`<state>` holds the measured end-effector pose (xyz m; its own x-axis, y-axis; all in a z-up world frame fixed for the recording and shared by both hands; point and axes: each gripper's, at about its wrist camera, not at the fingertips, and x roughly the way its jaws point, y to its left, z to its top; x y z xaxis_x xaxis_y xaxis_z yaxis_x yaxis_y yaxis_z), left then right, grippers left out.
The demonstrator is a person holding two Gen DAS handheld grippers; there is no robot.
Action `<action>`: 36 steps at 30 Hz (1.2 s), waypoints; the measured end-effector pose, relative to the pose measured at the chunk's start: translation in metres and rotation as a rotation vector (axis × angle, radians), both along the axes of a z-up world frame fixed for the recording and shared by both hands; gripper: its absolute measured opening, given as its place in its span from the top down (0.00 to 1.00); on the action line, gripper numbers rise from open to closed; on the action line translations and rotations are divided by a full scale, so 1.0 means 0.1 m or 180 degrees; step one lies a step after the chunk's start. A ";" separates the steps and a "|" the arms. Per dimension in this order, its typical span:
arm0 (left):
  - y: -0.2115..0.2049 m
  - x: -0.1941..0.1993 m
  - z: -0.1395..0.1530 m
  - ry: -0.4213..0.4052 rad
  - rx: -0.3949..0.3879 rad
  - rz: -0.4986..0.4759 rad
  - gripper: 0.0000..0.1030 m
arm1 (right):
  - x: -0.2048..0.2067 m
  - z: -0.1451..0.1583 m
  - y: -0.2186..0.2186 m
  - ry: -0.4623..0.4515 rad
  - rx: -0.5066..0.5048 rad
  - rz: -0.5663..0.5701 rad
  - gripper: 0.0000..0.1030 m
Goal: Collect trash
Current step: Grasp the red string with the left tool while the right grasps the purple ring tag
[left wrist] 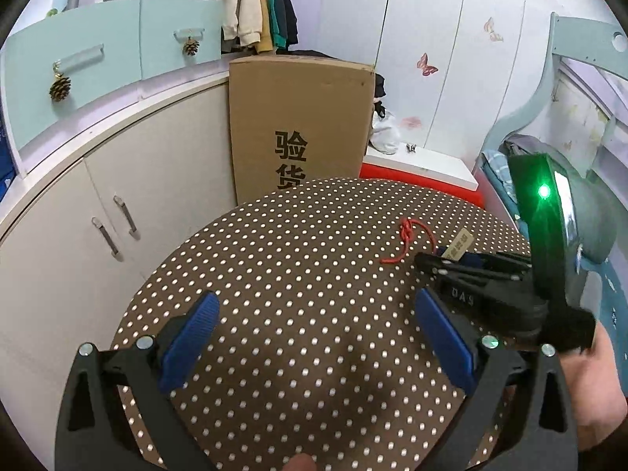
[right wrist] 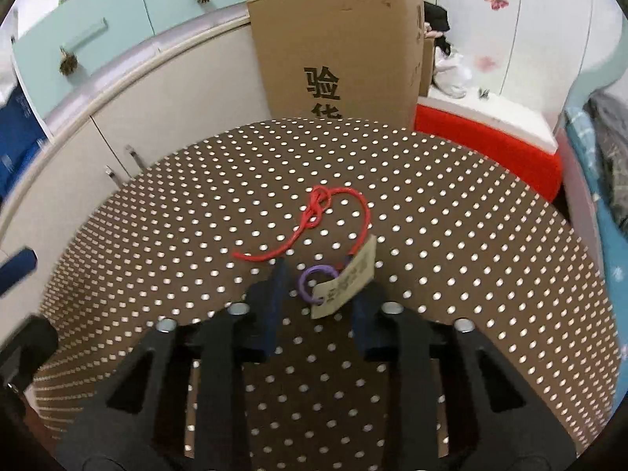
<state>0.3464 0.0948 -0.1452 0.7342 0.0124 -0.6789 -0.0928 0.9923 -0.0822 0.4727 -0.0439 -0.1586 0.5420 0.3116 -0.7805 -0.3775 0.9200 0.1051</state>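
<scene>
A red knotted string point(right wrist: 318, 212) lies on the brown polka-dot round table point(right wrist: 471, 243), tied to a beige paper tag point(right wrist: 345, 286) with a purple ring point(right wrist: 314, 278). My right gripper point(right wrist: 322, 286) is open, its blue fingers on either side of the tag and ring, low at the table. In the left wrist view the string point(left wrist: 406, 237) and tag point(left wrist: 461, 244) show by the right gripper's fingers point(left wrist: 431, 263). My left gripper point(left wrist: 314, 310) is open and empty above the table's near part.
A tall cardboard box point(left wrist: 302, 117) stands behind the table against white cabinets point(left wrist: 117, 204). A red and white box point(right wrist: 490, 137) sits at the back right. A bed point(left wrist: 557, 137) is at the right.
</scene>
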 end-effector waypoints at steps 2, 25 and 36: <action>-0.02 0.09 -0.02 0.0020 0.0013 -0.0023 0.06 | -0.05 0.00 -0.02 -0.0005 -0.0024 0.0036 0.78; -0.79 1.53 -0.52 0.0505 0.0359 -0.0744 0.61 | -0.50 0.04 -1.34 0.0053 0.0424 -0.0393 0.78; -0.86 0.69 -0.28 0.0251 0.0162 -0.0796 0.95 | -1.07 0.25 -1.86 -0.0079 0.0679 -0.0615 0.78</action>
